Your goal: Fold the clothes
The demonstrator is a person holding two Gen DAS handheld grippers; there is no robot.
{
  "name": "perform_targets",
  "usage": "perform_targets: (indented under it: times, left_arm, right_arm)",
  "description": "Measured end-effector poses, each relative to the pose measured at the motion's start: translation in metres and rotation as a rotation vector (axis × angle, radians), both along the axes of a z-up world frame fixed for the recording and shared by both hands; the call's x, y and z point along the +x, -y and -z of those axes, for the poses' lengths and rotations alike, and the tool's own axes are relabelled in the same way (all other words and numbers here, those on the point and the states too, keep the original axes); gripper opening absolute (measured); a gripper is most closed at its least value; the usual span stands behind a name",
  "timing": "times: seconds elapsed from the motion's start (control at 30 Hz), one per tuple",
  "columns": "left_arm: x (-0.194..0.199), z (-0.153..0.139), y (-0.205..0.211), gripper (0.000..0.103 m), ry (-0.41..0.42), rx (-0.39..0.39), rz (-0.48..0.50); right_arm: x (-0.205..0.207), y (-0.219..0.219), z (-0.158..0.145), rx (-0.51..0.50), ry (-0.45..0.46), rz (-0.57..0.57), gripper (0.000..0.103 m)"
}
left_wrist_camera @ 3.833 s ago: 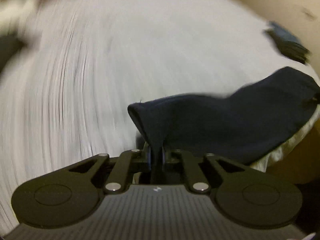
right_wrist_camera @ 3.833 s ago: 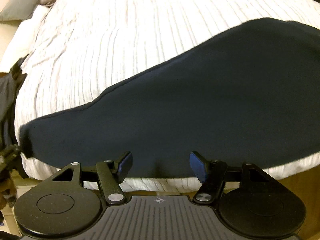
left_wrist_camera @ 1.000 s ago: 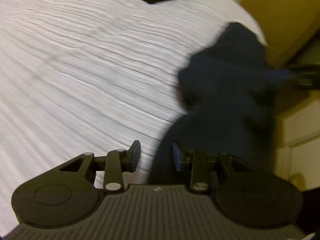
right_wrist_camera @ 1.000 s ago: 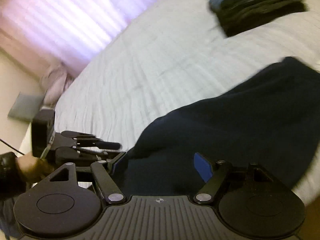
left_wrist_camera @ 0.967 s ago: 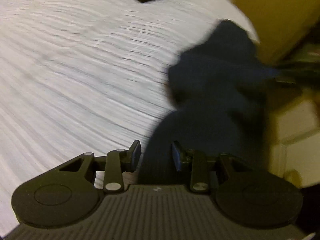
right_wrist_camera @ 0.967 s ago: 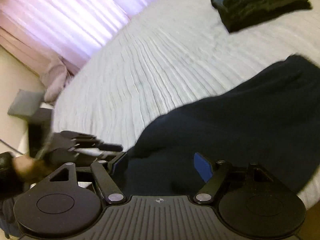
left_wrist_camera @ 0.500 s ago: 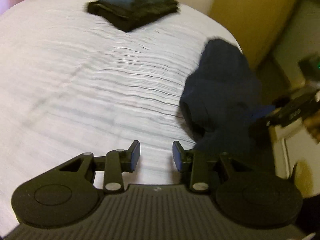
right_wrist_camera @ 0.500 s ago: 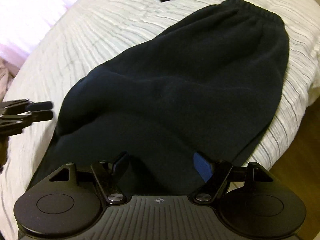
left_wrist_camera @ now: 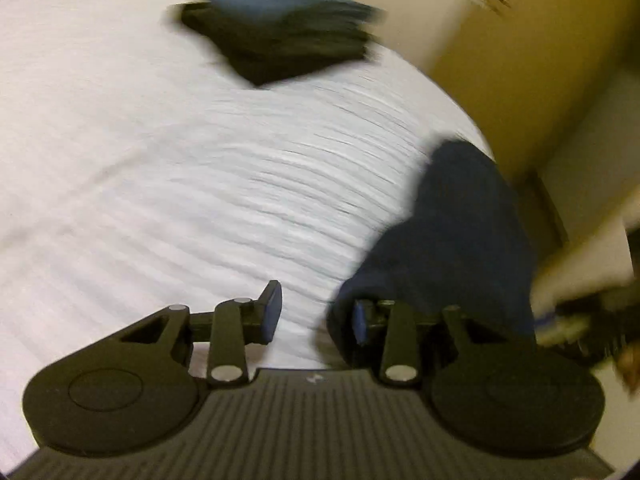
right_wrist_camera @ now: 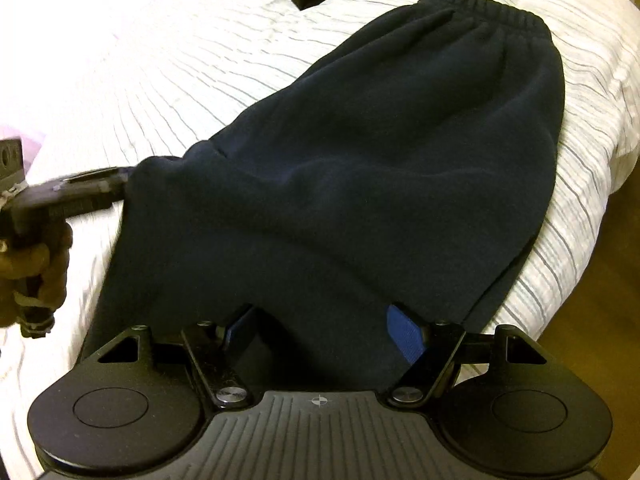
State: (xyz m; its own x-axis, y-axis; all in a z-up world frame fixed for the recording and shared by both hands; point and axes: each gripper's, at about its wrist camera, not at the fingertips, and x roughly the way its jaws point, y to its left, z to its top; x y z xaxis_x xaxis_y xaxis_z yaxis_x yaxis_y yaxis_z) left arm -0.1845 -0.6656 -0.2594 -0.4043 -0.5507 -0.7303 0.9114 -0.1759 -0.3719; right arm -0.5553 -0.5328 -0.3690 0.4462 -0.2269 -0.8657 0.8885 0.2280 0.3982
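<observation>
The navy sweatpants [right_wrist_camera: 360, 160], earlier pinched in the left tool [left_wrist_camera: 316, 316] and stretched across the bed [left_wrist_camera: 160, 160], now lie folded lengthwise, waistband at the upper right of the right wrist view. The left tool has let go; its jaws have just been opening, with only bedcover between them. The stack of folded clothes [left_wrist_camera: 276, 28] has come into the upper part of the left view.

A bed [right_wrist_camera: 168, 64] filled most of both views, covered with a white bedspread [left_wrist_camera: 168, 184] marked by thin grey ribbed stripes. Past its far corner stood a tan-yellow wall [left_wrist_camera: 532, 64], blurred in the left wrist view, with a paler surface [left_wrist_camera: 592, 168] beside it. At the bed's right edge a strip of brown wooden floor [right_wrist_camera: 608, 264] showed. A pinkish-violet light fell on the bedspread at the far left [right_wrist_camera: 28, 136].
</observation>
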Motion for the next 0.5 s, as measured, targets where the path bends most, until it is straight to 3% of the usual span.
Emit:
perform_targets:
  times: [0.03, 0.13, 0.3, 0.37, 0.4, 0.5]
  left_arm:
    - [0.007, 0.002, -0.003, 0.044, 0.001, 0.009, -0.003]
    - [0.015, 0.006, -0.009, 0.046, -0.006, 0.042, -0.013]
    - [0.022, -0.008, -0.022, 0.053, -0.026, 0.038, -0.020]
    - [0.027, -0.011, -0.025, 0.052, -0.012, 0.054, -0.037]
    - [0.033, -0.015, -0.032, 0.046, -0.007, 0.064, -0.056]
    - [0.052, -0.024, -0.053, 0.046, 0.031, 0.073, -0.126]
  right_arm:
    - [-0.003, -0.002, 0.000, 0.001, 0.014, 0.004, 0.075]
    - [-0.001, 0.002, 0.002, 0.008, 0.033, 0.009, 0.075]
    - [-0.002, 0.015, 0.005, 0.037, 0.048, 0.037, 0.075]
    - [-0.006, 0.024, 0.003, 0.050, 0.045, 0.046, 0.075]
    - [-0.008, 0.027, 0.001, 0.056, 0.043, 0.051, 0.075]
    - [-0.012, 0.034, -0.013, 0.028, 0.057, 0.081, 0.076]
